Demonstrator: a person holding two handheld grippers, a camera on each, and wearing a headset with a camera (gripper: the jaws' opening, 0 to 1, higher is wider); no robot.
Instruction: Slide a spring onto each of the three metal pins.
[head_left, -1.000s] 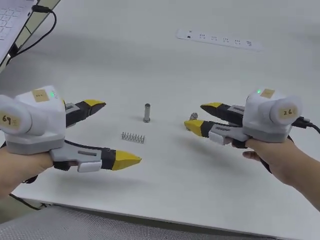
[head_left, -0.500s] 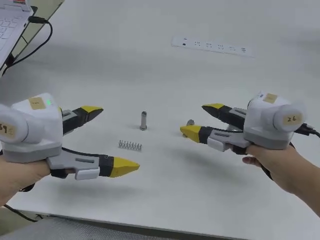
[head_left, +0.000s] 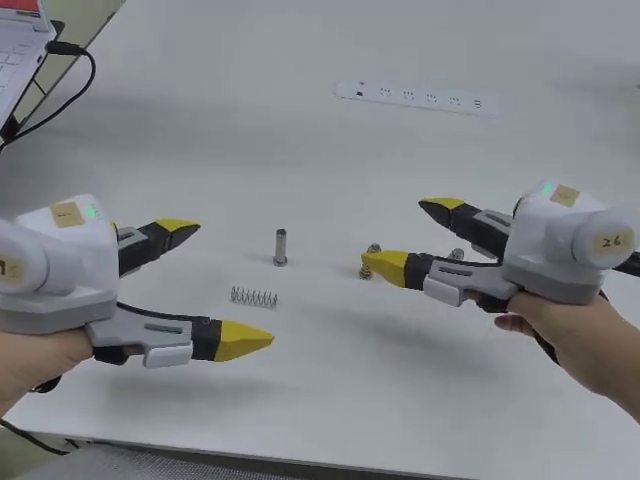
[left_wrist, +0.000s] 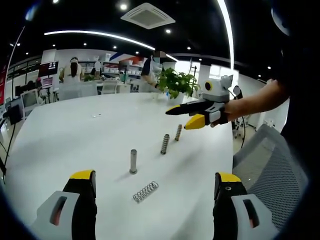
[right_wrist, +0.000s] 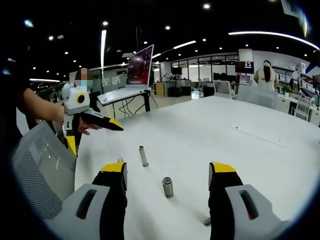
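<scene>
A bare metal pin (head_left: 280, 247) stands upright mid-table, and a loose spring (head_left: 253, 297) lies flat just in front of it. Two more pins stand to the right, each with a spring on it (left_wrist: 165, 143) (left_wrist: 178, 132); the nearer one (right_wrist: 167, 187) sits between my right gripper's jaws. My left gripper (head_left: 212, 287) is open, held left of the loose spring (left_wrist: 145, 191) and the bare pin (left_wrist: 133, 161). My right gripper (head_left: 395, 235) is open and holds nothing, with its yellow lower fingertip (head_left: 385, 264) beside a sprung pin (head_left: 372, 250).
A white power strip (head_left: 415, 97) lies at the far side of the table. A laptop (head_left: 15, 40) with a black cable (head_left: 70, 85) sits at the far left corner. A mesh chair (right_wrist: 40, 170) stands at the table's near edge.
The head camera has tilted, so everything sits lower in the picture. My right gripper has drawn back a little to the right and its jaws stand wider apart. The left gripper has barely moved.
</scene>
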